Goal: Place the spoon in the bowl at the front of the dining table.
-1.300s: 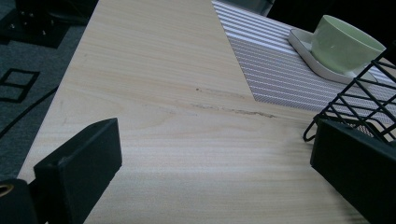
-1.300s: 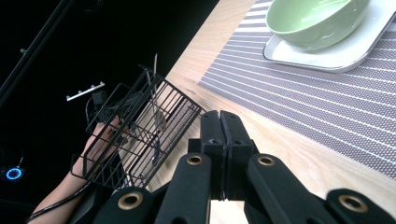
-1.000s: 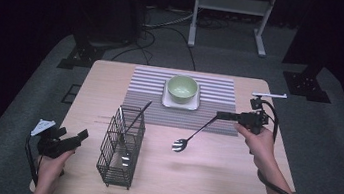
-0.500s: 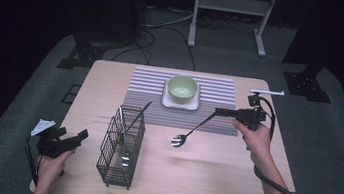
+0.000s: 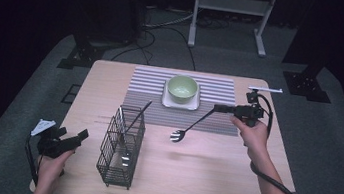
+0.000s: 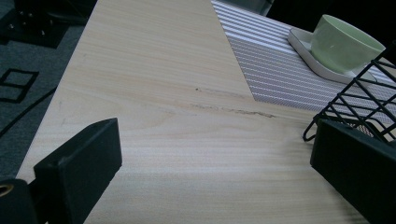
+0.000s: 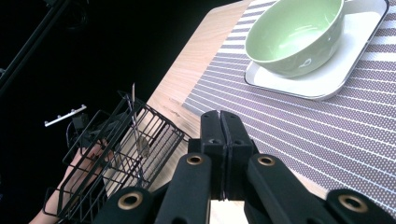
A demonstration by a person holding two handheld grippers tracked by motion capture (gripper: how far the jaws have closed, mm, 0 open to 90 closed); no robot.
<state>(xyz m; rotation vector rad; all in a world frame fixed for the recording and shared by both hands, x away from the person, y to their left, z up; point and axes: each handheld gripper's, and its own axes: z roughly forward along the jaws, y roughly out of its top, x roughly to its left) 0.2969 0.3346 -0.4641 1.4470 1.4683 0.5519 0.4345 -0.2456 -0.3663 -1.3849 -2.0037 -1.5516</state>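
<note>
Green bowl [image 5: 182, 89] on white plate [image 5: 180, 101], striped mat [image 5: 146, 96].

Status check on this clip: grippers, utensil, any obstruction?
Right gripper shut on black spoon, held over table. Left gripper open, empty, beside wire basket. Nothing blocking the path to the basket.

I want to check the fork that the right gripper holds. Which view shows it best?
The high view: the whole fork shows there, its handle in the right gripper, its head hanging over the table. The right gripper view has shut jaws with no fork to make out. The left gripper view looks at the bowl and basket.
</note>
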